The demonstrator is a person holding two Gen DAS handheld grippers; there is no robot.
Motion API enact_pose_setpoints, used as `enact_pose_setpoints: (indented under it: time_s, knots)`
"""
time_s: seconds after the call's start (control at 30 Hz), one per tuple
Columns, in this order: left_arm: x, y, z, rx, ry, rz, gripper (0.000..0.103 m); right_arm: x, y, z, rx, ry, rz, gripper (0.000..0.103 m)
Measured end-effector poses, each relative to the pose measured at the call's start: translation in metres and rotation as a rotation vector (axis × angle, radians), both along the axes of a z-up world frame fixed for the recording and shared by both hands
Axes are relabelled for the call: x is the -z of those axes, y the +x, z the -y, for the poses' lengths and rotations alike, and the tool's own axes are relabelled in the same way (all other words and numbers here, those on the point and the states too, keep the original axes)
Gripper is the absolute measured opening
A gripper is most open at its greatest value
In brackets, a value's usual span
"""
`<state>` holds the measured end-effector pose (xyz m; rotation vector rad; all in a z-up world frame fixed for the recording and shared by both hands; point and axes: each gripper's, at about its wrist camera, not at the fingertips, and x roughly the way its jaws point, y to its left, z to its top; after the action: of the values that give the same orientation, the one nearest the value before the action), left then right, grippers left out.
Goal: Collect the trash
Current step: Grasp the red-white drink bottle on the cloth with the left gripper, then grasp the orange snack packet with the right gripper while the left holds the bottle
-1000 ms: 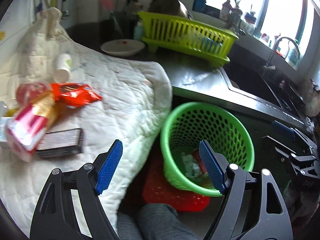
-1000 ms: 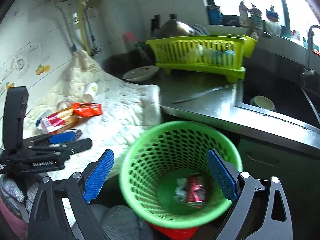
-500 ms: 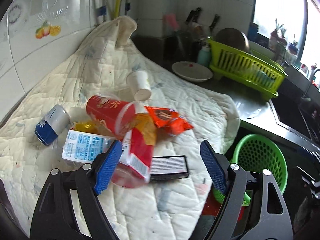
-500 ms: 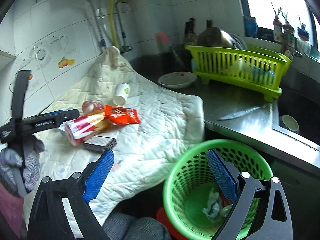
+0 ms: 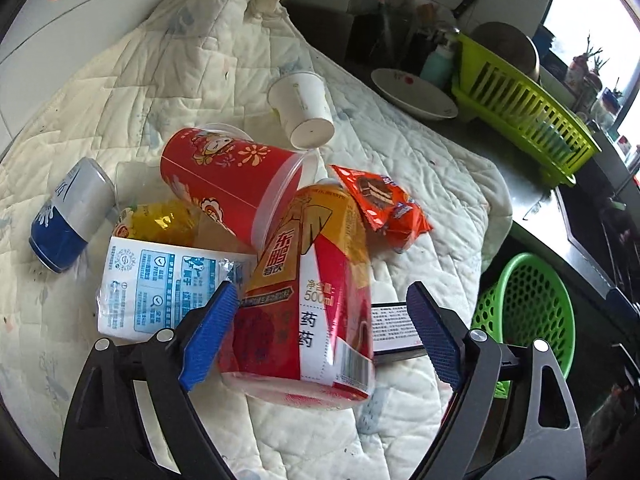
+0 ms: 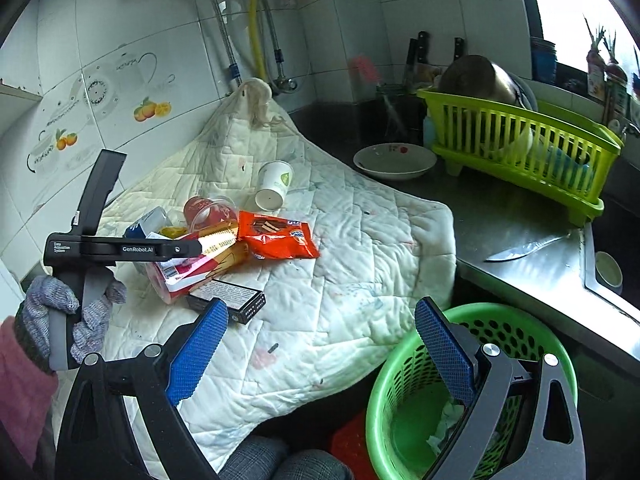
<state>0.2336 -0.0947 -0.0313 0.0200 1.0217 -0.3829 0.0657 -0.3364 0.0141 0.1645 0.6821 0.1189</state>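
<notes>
Left wrist view. Left gripper [image 5: 318, 334], blue-padded black jaws spread wide, grips nothing; it straddles the near end of a red-and-gold crumpled drink bottle [image 5: 316, 292] lying on the white quilted cloth [image 5: 400, 168]. Left pad sits at the bottle's side, whether touching I cannot tell; right pad stands clear with a gap. Trash is packed tight around the bottle: a white-and-blue plastic wrapper [image 5: 160, 284] at its left, a red printed plastic cup [image 5: 228, 184] on its side behind, an orange snack packet [image 5: 380, 208] at its far right, a flat black box [image 5: 394, 328] partly under it. A blue-and-silver can [image 5: 70, 220] lies apart at far left; a white paper cup [image 5: 304, 108] lies tipped farther back. Bare cloth runs right of the packet to the cloth's rounded edge. Past that edge, lower down, a green perforated plastic basket [image 5: 528, 308].

Right wrist view. Right gripper [image 6: 320, 352], jaws wide, empty, hangs over the cloth's near edge, its right finger above the basket's rim [image 6: 516, 320]. White crumpled paper lies in the basket's bottom. The left gripper's black body, in a gloved hand [image 6: 60, 320], is at the pile's left side. Open cloth lies between pile and basket. Beyond, steel counter [image 6: 500, 216] with a knife [image 6: 524, 250], white dish [image 6: 394, 160], lime dish rack [image 6: 520, 144].
</notes>
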Motion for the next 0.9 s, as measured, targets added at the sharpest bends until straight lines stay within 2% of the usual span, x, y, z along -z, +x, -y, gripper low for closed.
enact_pose_setpoints:
  time_s: [0.4, 0.5, 0.57, 0.9]
  knots:
    - [0.023, 0.016, 0.009, 0.037, 0.068, -0.045, 0.085, 0.014, 0.033, -0.015, -0.05, -0.034, -0.041, 0.091]
    - [0.024, 0.015, 0.011, 0.045, 0.072, -0.027, 0.084, 0.018, 0.042, -0.017, -0.06, -0.034, -0.051, 0.091]
    - [0.024, 0.015, 0.01, 0.047, 0.072, -0.018, 0.074, 0.021, 0.049, -0.017, -0.066, -0.036, -0.059, 0.091]
    - [0.008, -0.001, 0.0, 0.039, 0.033, 0.04, 0.072, 0.036, 0.08, -0.022, -0.119, -0.058, -0.094, 0.091]
